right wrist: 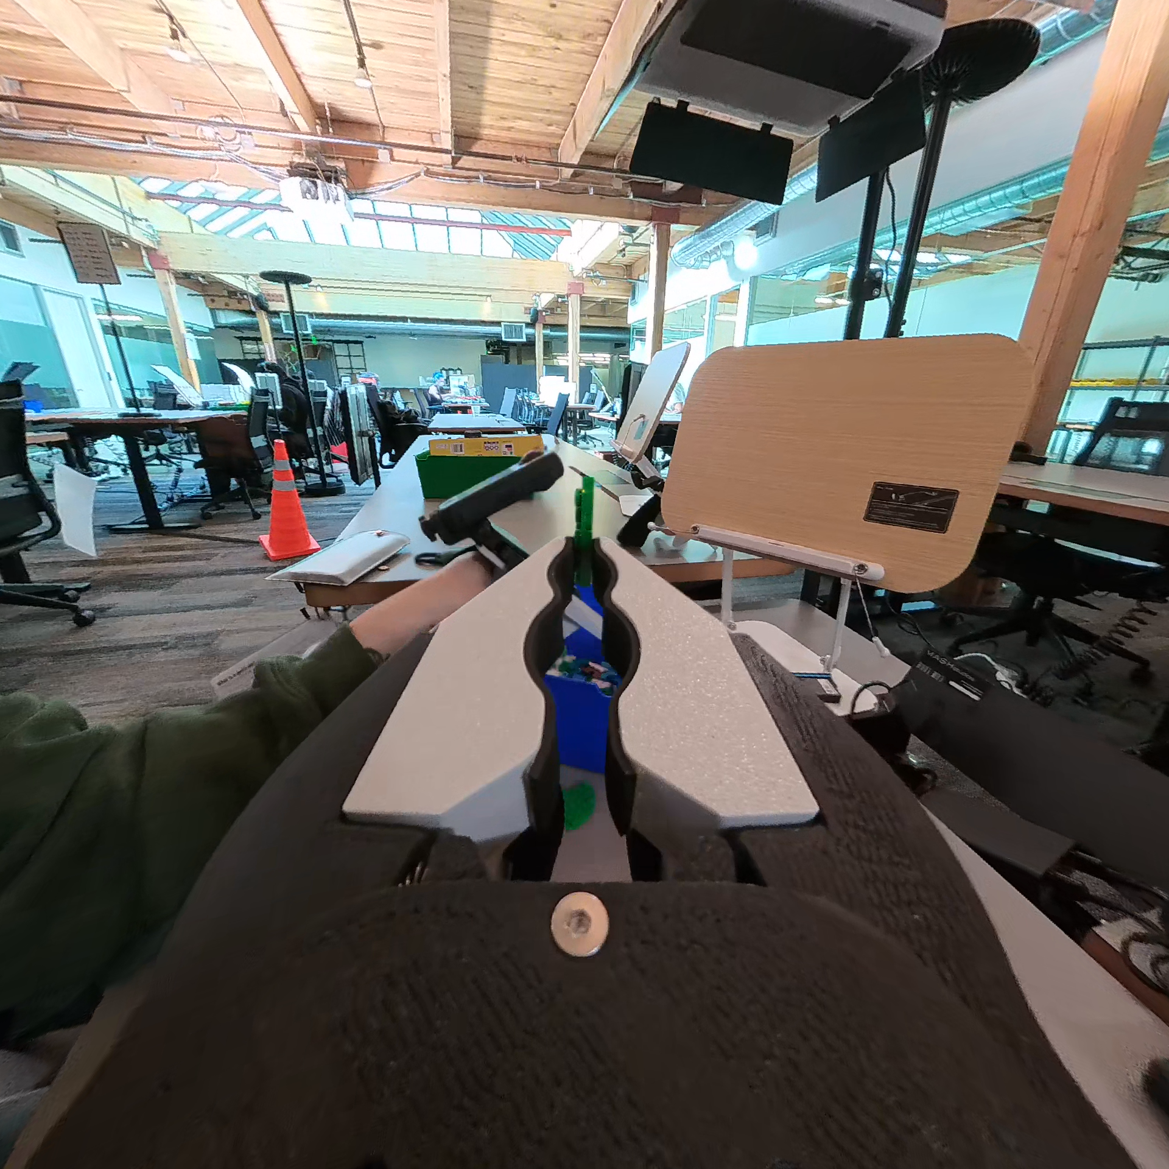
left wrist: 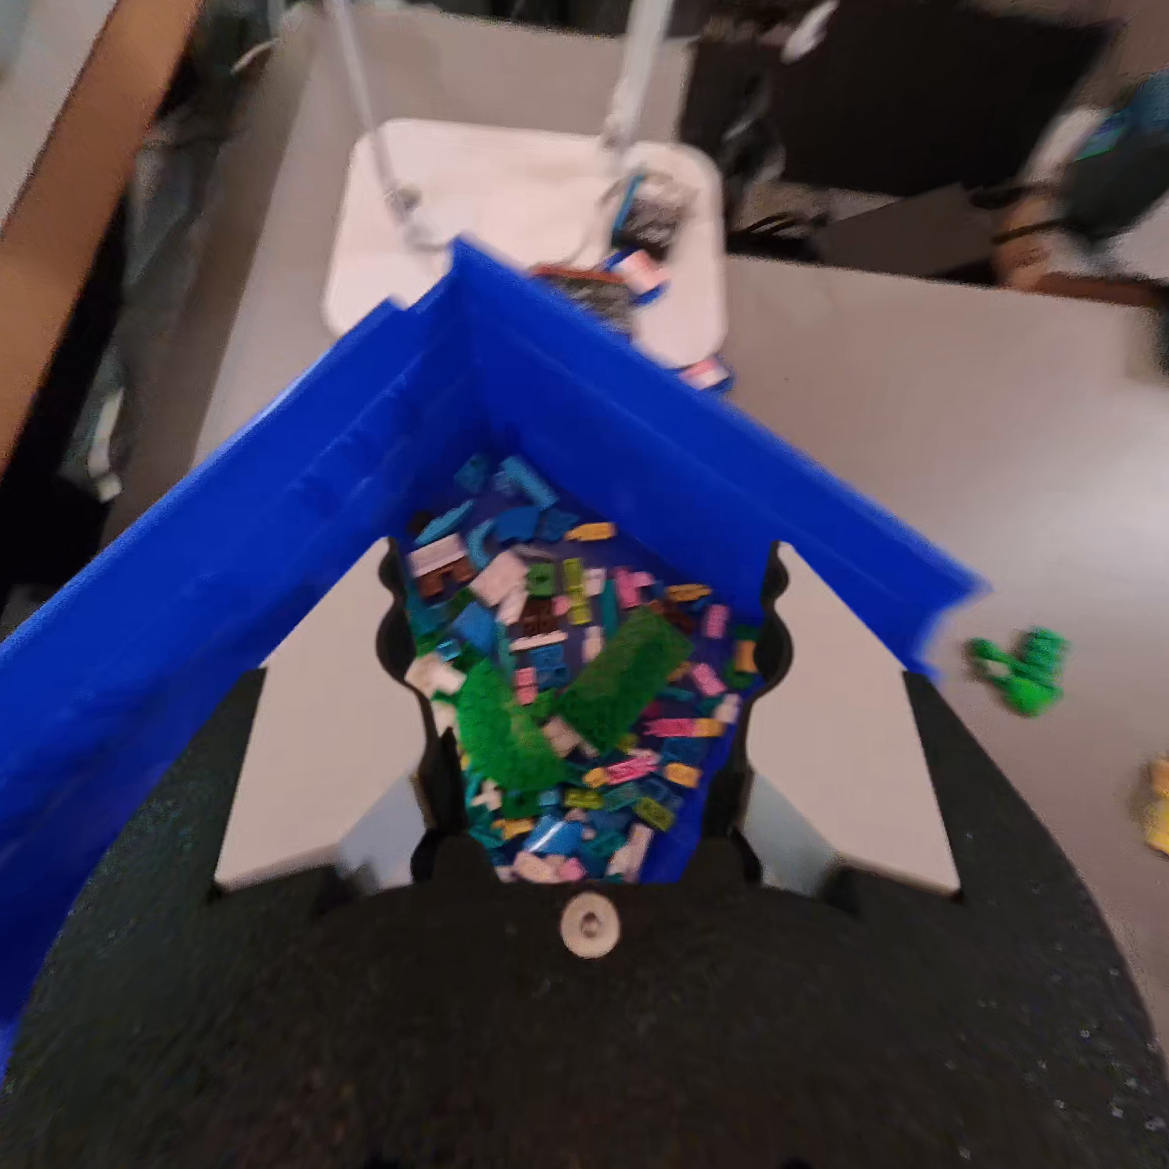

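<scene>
Black, grainy housing fills the foreground of both wrist views. Seen from the left wrist, the left gripper [left wrist: 579,632] has its fingers [left wrist: 395,639] spread wide above a blue bin [left wrist: 303,538], whose corner points away from the camera. Between them lies a heap of small building bricks [left wrist: 569,696] in teal, pink, white and yellow, with two long green plates [left wrist: 626,677] on top; the picture is blurred, so whether the fingers touch the pile cannot be told. Behind the bin stands a white tray [left wrist: 506,171] on the grey table [left wrist: 917,411], and to the right, just beside the bin's end, lies a green brick cluster [left wrist: 1021,670].

From the right wrist, a person's green sleeve [right wrist: 158,791] reaches in at left. At centre, the right gripper [right wrist: 582,556] has its fingers pressed nearly together, pinching an upright green brick piece [right wrist: 585,512] at their tips; the bin shows through the gap below. At right stands a wooden book stand [right wrist: 841,455].
</scene>
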Motion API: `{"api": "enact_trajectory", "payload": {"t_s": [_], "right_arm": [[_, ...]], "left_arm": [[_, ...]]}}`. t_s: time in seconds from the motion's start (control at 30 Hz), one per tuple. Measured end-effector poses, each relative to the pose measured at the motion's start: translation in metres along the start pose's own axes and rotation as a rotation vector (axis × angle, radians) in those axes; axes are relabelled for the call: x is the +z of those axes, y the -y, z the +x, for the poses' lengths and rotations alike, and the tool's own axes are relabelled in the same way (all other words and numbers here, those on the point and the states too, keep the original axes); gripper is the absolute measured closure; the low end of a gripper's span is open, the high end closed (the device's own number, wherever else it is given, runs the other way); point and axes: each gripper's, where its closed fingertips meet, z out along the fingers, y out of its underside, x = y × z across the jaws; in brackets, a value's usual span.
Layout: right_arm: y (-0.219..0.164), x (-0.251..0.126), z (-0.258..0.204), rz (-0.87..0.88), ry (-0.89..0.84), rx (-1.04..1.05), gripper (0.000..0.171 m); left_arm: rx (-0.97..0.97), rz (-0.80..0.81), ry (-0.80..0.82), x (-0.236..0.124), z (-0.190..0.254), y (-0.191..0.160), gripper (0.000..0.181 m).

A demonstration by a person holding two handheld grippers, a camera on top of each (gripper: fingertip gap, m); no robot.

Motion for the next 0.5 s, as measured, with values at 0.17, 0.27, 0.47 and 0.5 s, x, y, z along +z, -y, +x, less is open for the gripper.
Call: {"api": "enact_trajectory", "payload": {"t_s": [0.17,0.27,0.47,0.5], "right_arm": [[0.01,0.002,-0.02,0.08,0.154,0.092,0.168],[0.011,0.002,-0.033,0.091,0.24,0.133,0.169],[0.014,0.004,-0.05,0.096,0.333,0.154,0.168],[0.015,0.003,-0.051,0.103,0.338,0.159,0.168]], "left_arm": [[0.086,0.353,-1.009,-0.12,0.171,0.055,0.111],[0.185,0.402,-1.458,-0.204,0.232,0.046,0.128],[0.457,0.382,-1.539,-0.23,0.285,0.014,0.174],[0.44,0.39,-1.541,-0.231,0.287,0.017,0.178]]}}
